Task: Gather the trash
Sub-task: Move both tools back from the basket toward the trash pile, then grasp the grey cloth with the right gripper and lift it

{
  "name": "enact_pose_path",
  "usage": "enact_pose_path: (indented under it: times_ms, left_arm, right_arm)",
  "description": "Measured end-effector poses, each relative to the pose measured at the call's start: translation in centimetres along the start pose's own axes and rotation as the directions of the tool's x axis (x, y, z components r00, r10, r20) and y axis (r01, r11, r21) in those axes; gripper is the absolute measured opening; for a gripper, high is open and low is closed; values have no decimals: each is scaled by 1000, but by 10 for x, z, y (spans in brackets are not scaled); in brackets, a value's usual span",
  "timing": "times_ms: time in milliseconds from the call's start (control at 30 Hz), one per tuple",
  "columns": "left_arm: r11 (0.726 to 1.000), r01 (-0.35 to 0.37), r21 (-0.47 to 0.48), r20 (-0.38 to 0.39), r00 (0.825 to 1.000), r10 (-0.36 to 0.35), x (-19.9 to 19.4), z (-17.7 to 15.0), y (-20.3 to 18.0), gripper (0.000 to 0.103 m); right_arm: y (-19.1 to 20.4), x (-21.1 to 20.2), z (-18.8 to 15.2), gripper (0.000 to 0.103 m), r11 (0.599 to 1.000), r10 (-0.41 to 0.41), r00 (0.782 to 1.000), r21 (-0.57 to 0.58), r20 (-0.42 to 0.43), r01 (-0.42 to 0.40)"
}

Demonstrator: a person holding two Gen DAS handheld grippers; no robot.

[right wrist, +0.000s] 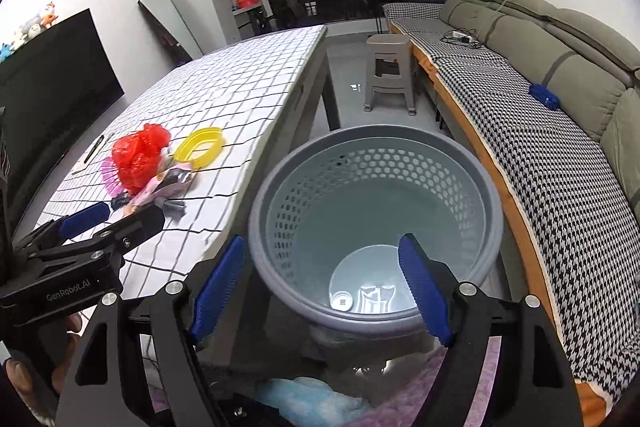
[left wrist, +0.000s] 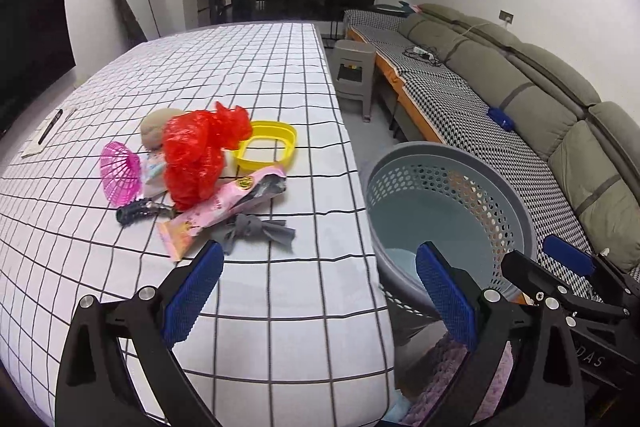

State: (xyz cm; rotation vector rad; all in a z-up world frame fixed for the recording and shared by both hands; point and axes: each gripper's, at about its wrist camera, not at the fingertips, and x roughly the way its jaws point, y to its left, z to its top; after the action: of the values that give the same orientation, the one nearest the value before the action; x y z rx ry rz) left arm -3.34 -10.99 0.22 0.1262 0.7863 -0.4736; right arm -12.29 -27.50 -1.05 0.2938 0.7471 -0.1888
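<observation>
Both claws, left (left wrist: 316,291) and right (right wrist: 322,287), stood spread and empty; one round grey perforated plastic basket (right wrist: 496,215) sat beside the checked worktop (left wrist: 256,75), where one crumpled red plastic bag (left wrist: 196,155) lay among wrappers

Table (left wrist: 280,307) under a white grid-patterned cloth, bearing a clustered red plastic bag (left wrist: 200,155), yellow ring-shaped frame (left wrist: 267,147), pink wrapper (left wrist: 224,207), pink mesh fan (left wrist: 120,173), and grey rag (left wrist: 256,229).

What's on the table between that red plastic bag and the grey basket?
In the left wrist view, a yellow frame lies just beside the red bag; past it only bare checked tablecloth runs to the table's edge, where the basket stands.
</observation>
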Motion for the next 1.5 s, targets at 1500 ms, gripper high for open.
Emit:
enact_pose_path:
  times_ms: [1500]
  left_arm:
    - [946, -220, -240, -97, 974, 202, 15, -22, 166, 95]
  right_arm:
    - [155, 118, 28, 76, 943, 130, 966, -272, -222, -190]
